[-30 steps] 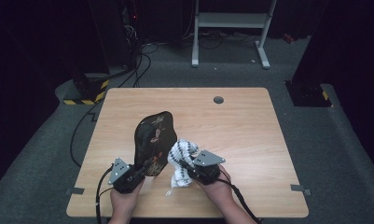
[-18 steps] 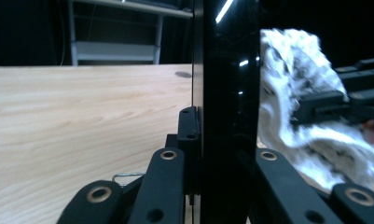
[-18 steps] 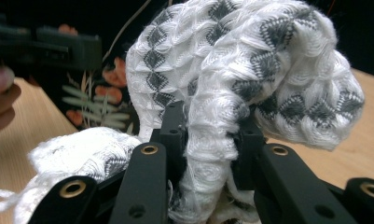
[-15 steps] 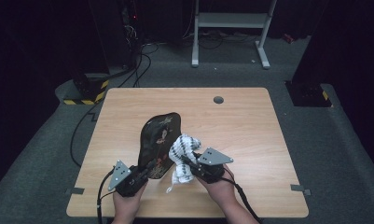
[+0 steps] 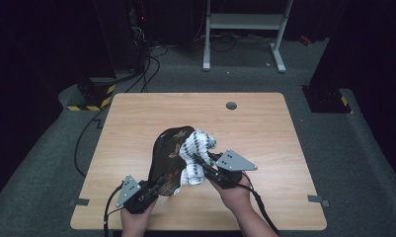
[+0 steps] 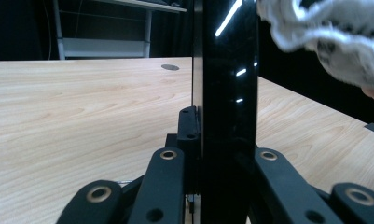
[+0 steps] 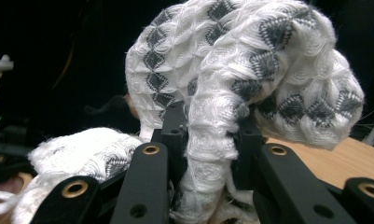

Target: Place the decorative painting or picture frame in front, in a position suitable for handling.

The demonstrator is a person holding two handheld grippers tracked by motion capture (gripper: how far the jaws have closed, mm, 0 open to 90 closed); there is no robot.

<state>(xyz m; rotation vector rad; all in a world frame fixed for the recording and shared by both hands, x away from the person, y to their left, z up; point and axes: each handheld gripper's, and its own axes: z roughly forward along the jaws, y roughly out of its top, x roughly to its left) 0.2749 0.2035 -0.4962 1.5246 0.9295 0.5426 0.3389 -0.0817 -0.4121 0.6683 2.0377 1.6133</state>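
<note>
A glossy black lacquer plate with a flower pattern (image 5: 169, 154) stands on edge, tilted, above the near part of the wooden table (image 5: 136, 118). My left gripper (image 5: 153, 186) is shut on its lower rim; in the left gripper view the black plate (image 6: 225, 93) rises edge-on between the jaws. My right gripper (image 5: 199, 163) is shut on a white cloth with grey diamonds (image 5: 197, 148), pressed against the plate's patterned face near its upper part. In the right gripper view the bunched cloth (image 7: 240, 93) sits clamped between the jaws, and its folds also hang at the upper right of the left gripper view (image 6: 334, 37).
A round cable hole (image 5: 231, 105) sits near the table's far edge. Black cables (image 5: 87, 143) trail over the grey carpet at the left. A white metal stand (image 5: 245, 29) is behind the table. A yellow-black striped block (image 5: 89, 101) lies at the far left corner.
My right gripper has risen with the cloth, sliding it from the plate's lower part up toward its top. The plate has tipped a little to the right; my left hand has stayed put.
</note>
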